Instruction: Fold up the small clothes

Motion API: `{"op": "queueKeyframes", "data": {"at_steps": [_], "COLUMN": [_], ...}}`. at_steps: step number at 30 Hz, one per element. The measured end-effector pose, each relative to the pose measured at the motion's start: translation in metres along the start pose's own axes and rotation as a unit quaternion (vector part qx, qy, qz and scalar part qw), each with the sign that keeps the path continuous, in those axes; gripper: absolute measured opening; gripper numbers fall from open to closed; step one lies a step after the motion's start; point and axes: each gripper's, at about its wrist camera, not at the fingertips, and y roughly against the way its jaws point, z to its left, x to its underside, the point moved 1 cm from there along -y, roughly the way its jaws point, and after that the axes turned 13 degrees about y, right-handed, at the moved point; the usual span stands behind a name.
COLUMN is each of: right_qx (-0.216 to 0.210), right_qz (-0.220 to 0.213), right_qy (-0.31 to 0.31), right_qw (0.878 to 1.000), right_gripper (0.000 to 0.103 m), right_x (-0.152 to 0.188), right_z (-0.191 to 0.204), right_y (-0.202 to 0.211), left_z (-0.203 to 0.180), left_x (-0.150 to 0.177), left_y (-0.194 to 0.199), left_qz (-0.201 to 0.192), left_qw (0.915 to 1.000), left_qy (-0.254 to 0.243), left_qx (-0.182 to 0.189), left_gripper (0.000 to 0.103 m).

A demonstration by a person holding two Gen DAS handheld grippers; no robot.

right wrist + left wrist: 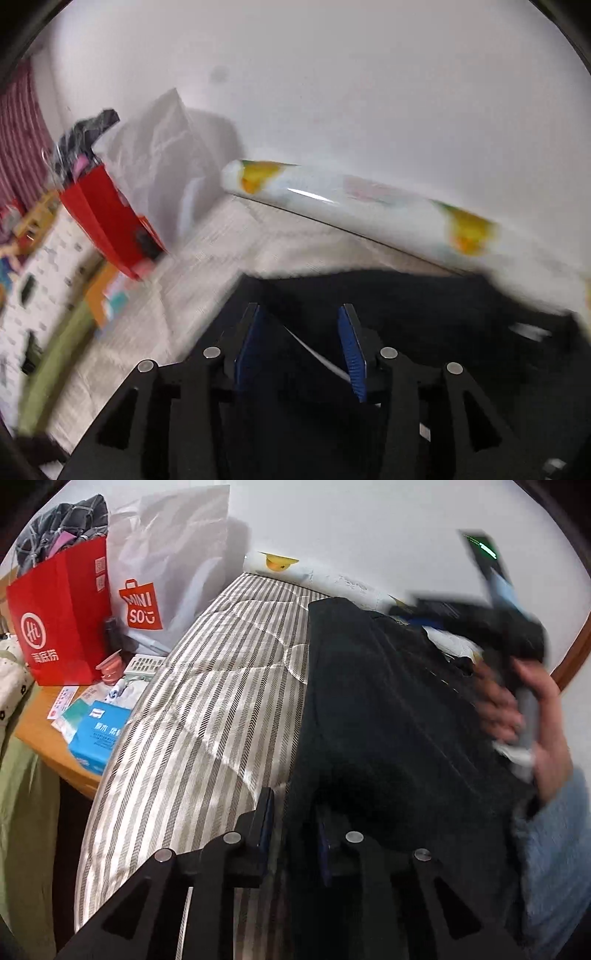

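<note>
Striped bedding [207,686] carries the dark garment [388,720], mid-fold: left gripper [291,827] fingers look nearly closed on its near edge, right gripper [301,332] fingers stand apart over cloth, so next comes a fresh pinch.

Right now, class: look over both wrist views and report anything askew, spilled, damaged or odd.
Nothing looks spilled or damaged. The dark garment lies rumpled and crooked on the striped mattress, not yet folded flat. The side table is cluttered: loose packets, a blue box, and clothes bulging out of the red paper bag.
</note>
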Motion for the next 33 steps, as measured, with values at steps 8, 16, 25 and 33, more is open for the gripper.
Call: {"op": "queueKeyframes", "data": {"at_steps": [8,16,25,33], "right_qx": [0.164,0.309,0.307,0.302], "right_qz": [0.055,0.109,0.137,0.129], "right_qy": [-0.070,-0.158,-0.230,-0.230], "right_qw": [0.982,0.931,0.913,0.916], "right_gripper": [0.054,0.074,0.083,0.083], "right_x": [0.154,0.299,0.388,0.416], "right_z": [-0.102,-0.191,-0.207,-0.210], "right_y": [0.120,0.231,0.266,0.266], "left_z": [-0.024,-0.051,-0.065,-0.076], "left_x": [0.019,0.032,0.040,0.048], "left_y": [0.029,0.045,0.041,0.047], "left_qz": [-0.013,-0.023,-0.003,0.006], "left_qw": [0.9997,0.9982,0.9986,0.9993], "left_qy": [-0.020,-0.049,-0.041,-0.034], "left_qx": [0.000,0.026,0.033,0.017], "left_gripper": [0.046,0.060,0.061,0.061]}}
